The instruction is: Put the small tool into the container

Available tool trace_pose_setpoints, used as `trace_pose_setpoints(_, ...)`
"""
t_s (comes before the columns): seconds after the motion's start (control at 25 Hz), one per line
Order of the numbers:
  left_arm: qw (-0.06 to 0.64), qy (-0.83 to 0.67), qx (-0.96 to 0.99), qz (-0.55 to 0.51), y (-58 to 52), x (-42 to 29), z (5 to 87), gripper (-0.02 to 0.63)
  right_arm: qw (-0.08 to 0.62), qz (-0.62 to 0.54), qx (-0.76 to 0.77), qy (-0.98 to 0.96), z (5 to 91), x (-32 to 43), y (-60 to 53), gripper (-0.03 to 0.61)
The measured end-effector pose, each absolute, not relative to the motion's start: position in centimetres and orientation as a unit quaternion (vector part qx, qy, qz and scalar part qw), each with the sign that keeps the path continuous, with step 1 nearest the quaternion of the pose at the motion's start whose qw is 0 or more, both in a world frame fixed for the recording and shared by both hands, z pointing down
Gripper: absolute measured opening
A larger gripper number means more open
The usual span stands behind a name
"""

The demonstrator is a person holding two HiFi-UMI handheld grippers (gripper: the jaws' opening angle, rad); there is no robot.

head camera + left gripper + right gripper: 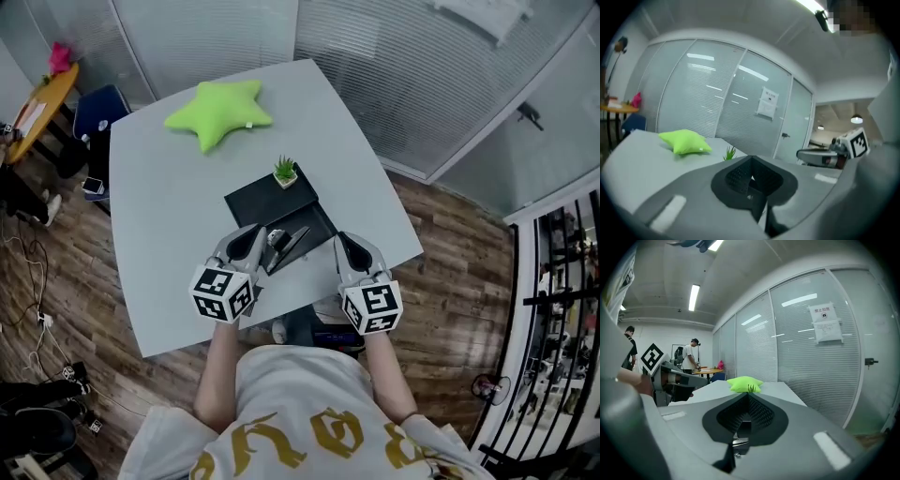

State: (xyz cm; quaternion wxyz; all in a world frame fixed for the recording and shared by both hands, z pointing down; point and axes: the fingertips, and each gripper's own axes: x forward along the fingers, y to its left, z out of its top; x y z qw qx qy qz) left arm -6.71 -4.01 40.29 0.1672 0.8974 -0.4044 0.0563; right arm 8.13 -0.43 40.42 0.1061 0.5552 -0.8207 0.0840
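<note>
Your left gripper (253, 234) and right gripper (344, 241), both pressed together on nothing, wait in front of the plant (285, 171), where the small tool (289, 244) lies on the black container (251, 202). Spread one gripper's jaws first, then straddle the tool's narrow shaft squarely.

Left gripper (249, 236) and right gripper (345, 242) held forward side by side, apart, tips pointing away. Both jaw pairs closed together, nothing gripped.

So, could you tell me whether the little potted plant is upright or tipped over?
Upright: the potted plant stands on the black box, white pot down, green leaves pointing up.
</note>
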Motion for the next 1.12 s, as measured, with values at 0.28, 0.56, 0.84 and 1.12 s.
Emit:
trace_pose_setpoints(0.28, 0.099, -0.408, 0.902, 0.101, -2.5, -6.7, 40.4, 0.0, 0.1, 0.091, 0.555, -0.82, 40.5, 7.4, 0.3, 0.023)
trace_pose_setpoints(0.56, 0.105, -0.425, 0.892, 0.11, -2.2, -7.6, 40.7, 0.0, 0.091, 0.101, 0.552, -0.823, 40.3, 7.5, 1.1, 0.023)
trace_pose_setpoints(0.84, 0.112, -0.416, 0.895, 0.115, -1.9, -7.1, 41.1, 0.0, 0.083, 0.109, 0.557, -0.819, 40.0, 8.3, 1.7, 0.023)
trace_pose_setpoints(1.12, 0.137, -0.405, 0.899, 0.088, -1.7, -7.0, 40.9, 0.0, 0.072, 0.119, 0.548, -0.825, 40.3, 8.0, 1.9, 0.023)
